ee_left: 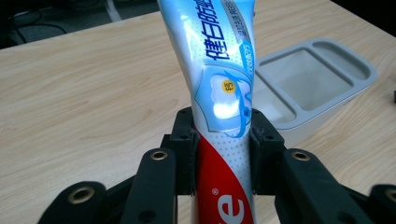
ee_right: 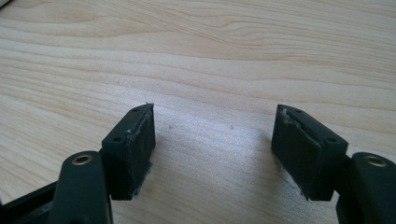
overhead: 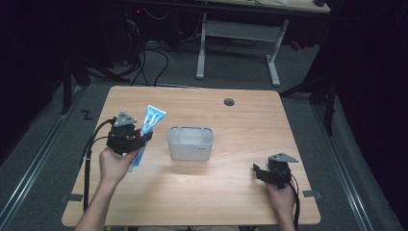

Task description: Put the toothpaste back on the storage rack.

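A toothpaste tube [overhead: 147, 129], blue and white with a red lower end, is held tilted above the table's left side. My left gripper [overhead: 140, 139] is shut on it; in the left gripper view both pads press the tube [ee_left: 224, 116] at its middle. A grey two-compartment tray [overhead: 190, 142] sits at the table's centre, to the right of the tube, and looks empty [ee_left: 308, 79]. My right gripper [overhead: 260, 172] rests low near the front right of the table, jaws open with bare wood between its pads [ee_right: 135, 144].
The wooden table [overhead: 240, 125] has a dark round cable hole [overhead: 229, 102] near its far edge. Beyond it stands a white desk frame [overhead: 240, 33] with cables on the floor. Cables trail from both grippers toward the front edge.
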